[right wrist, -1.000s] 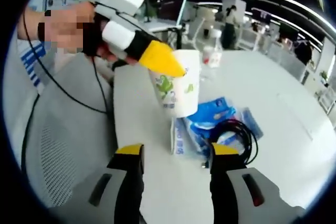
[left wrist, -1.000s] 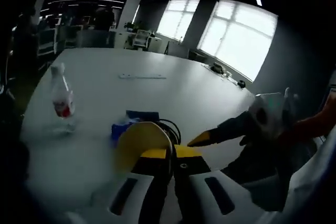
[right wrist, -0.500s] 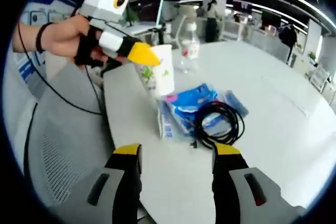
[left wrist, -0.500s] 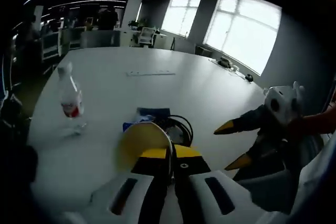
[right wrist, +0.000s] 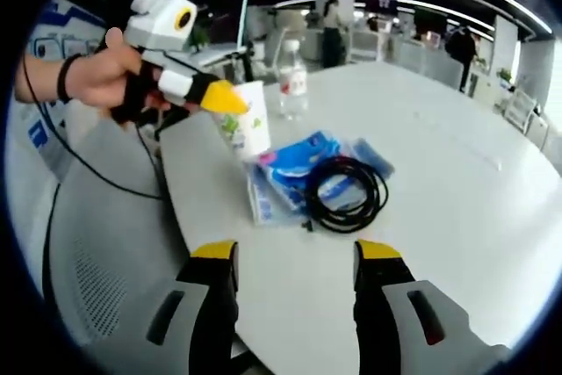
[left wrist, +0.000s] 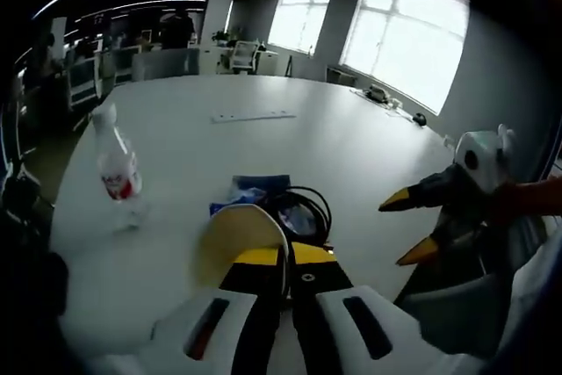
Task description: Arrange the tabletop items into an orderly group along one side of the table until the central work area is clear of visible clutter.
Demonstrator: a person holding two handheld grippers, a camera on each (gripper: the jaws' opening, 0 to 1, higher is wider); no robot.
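Observation:
A white paper cup [right wrist: 247,126] with a green print is by the table edge, next to the blue packets [right wrist: 290,167]. My left gripper [right wrist: 226,98], held in a person's hand, is shut on its rim. In the left gripper view the cup's rim [left wrist: 239,236] sits in that gripper [left wrist: 285,256]. A coiled black cable [right wrist: 343,191] lies on the packets [left wrist: 248,192]. A clear water bottle [right wrist: 291,82] with a red label stands behind them [left wrist: 118,171]. My right gripper [right wrist: 297,254] hangs open over the near table edge with nothing in it [left wrist: 409,230].
The white table [right wrist: 457,182] stretches far beyond the items. A grey mesh chair [right wrist: 97,261] stands below the table's near-left edge. Desks, chairs and people fill the office behind [right wrist: 421,32]. Bright windows [left wrist: 399,41] line the far wall.
My right gripper has drawn back from the cup and the items, which now look smaller. The left gripper keeps its hold on the cup.

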